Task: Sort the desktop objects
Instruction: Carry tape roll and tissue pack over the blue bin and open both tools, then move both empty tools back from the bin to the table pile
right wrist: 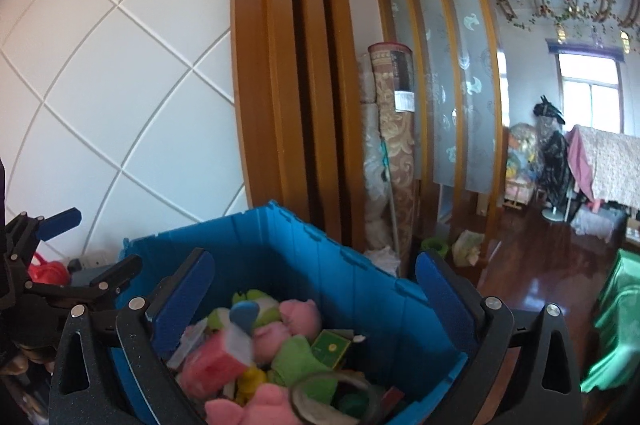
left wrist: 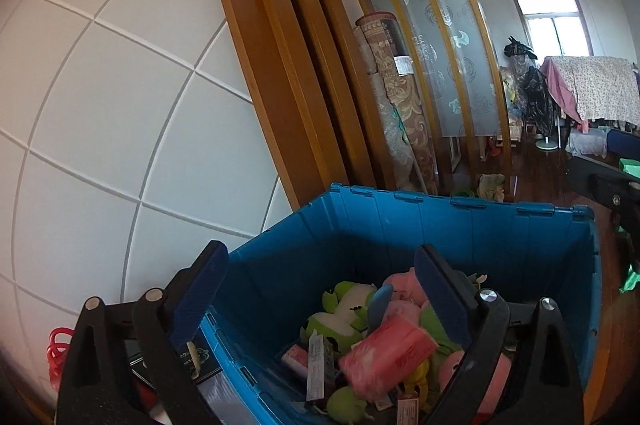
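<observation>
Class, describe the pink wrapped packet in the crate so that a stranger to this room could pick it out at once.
Start at the large blue plastic crate beside the white panelled wall. Inside, among a heap of green and pink plush toys, lies the pink wrapped rectangular packet, tilted on top. Unlike its soft, rounded neighbours, it is flat-sided and boxy, with a glossy wrapper.

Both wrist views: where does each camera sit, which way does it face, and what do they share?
Left wrist: on the left gripper, over the blue bin, open fingers in view; the right gripper shows at the right edge.
Right wrist: on the right gripper, fingers open above the bin; the left gripper shows at left.
Shared: bin, pink pack, rolled rug.
</observation>
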{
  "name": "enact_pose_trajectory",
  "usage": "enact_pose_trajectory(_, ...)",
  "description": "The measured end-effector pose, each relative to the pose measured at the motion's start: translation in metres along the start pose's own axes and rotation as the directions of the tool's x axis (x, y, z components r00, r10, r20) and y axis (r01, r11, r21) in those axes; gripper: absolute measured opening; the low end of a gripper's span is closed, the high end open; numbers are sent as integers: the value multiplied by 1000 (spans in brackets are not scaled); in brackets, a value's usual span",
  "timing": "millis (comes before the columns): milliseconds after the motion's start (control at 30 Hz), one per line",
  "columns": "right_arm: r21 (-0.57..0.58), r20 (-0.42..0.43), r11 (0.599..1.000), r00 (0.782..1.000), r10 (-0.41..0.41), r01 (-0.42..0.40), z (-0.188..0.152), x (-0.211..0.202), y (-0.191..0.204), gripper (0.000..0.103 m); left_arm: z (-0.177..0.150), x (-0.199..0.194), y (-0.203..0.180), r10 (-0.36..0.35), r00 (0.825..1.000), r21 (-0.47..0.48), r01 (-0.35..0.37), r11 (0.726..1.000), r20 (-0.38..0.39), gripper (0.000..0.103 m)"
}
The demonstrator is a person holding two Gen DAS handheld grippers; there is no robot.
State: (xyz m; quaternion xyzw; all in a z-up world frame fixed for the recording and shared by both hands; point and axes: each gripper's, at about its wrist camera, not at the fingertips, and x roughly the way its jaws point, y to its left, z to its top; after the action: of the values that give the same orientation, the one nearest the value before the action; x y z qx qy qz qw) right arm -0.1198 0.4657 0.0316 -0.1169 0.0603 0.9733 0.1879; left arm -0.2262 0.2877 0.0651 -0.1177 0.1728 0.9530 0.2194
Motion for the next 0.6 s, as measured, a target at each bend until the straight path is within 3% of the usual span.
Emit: enact_pose_trajectory(600,-6,24,998,998,62,-62,-14,-37,17,103,-16,-42,13,89,995,-58,-86,995,40,95)
